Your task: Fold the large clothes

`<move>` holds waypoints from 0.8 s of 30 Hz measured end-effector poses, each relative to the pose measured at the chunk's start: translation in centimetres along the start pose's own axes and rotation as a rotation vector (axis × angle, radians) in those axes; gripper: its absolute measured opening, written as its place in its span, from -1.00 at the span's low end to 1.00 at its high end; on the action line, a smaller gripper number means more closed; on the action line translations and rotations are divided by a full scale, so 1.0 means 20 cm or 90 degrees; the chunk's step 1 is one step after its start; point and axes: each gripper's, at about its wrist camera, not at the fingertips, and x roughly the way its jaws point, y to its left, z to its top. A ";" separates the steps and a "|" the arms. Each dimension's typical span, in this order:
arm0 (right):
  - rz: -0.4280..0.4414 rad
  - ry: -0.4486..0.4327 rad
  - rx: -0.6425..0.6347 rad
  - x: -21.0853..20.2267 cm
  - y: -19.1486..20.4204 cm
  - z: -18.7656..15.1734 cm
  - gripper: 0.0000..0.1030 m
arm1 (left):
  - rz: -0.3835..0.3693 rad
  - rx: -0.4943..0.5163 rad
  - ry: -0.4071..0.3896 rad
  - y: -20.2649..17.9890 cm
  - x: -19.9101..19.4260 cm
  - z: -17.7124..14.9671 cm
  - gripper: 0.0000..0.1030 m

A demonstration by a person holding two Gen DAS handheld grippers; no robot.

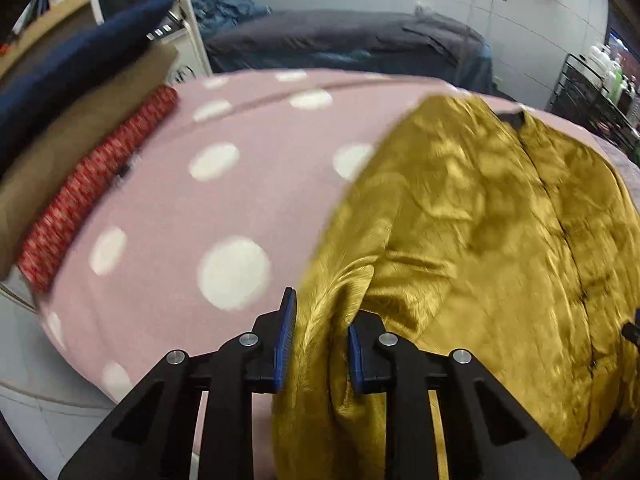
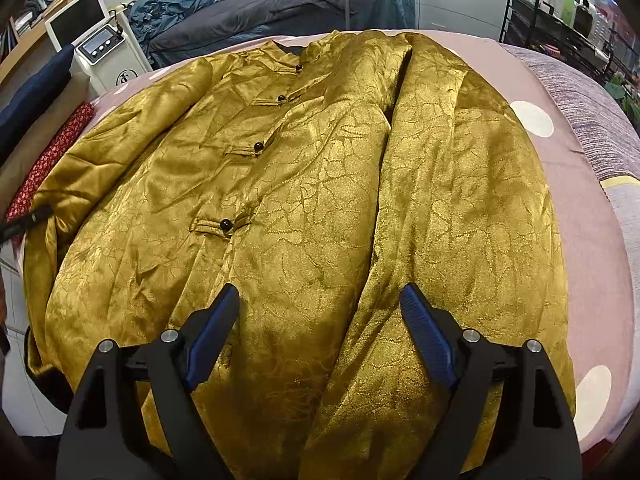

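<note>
Gold jacket (image 2: 304,184) lies spread front-up on the pink polka-dot blanket (image 1: 168,200), long axis running away from you: collar at the far end, hem at your end, black knot buttons (image 2: 259,146) in a line down the middle. Its right sleeve is already folded in along the body; the other sleeve (image 2: 120,128) lies out toward the red patterned cloth (image 1: 92,184) at the blanket's edge, w/ bare blanket beside it in the left wrist view. So, IMO, the coming fold turns on that side: fabric has to travel across the long axis toward the button line, and your left hand is the nearer one, already on it. Left gripper (image 1: 320,348) points steeply down at the near edge, jaws nearly closed w/ a bunched ridge of gold fabric pinched between the blue pads (image 1: 286,344); looks like a real hold, fabric stands up between them. Right gripper (image 2: 320,332) hovers over the hem area mid-body, also tilted well down, jaws wide apart, nothing between them, pads clear of the cloth as far as I can tell. Right sits approx. over the centre, so it could pin there while left carries.
</note>
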 end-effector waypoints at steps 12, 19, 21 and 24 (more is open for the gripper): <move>0.027 -0.041 0.089 -0.14 -0.10 0.06 0.60 | 0.057 -0.141 -0.035 0.48 0.16 0.63 -0.14; 0.012 -0.042 0.111 -0.18 -0.17 0.04 0.60 | 0.001 -0.011 -0.038 0.17 0.07 0.31 0.87; 0.019 -0.039 0.119 -0.17 -0.19 0.03 0.60 | 0.013 0.011 -0.022 0.17 0.06 0.19 0.87; 0.032 -0.032 0.134 -0.15 -0.20 0.02 0.60 | 0.001 -0.011 0.038 0.27 0.09 0.03 0.87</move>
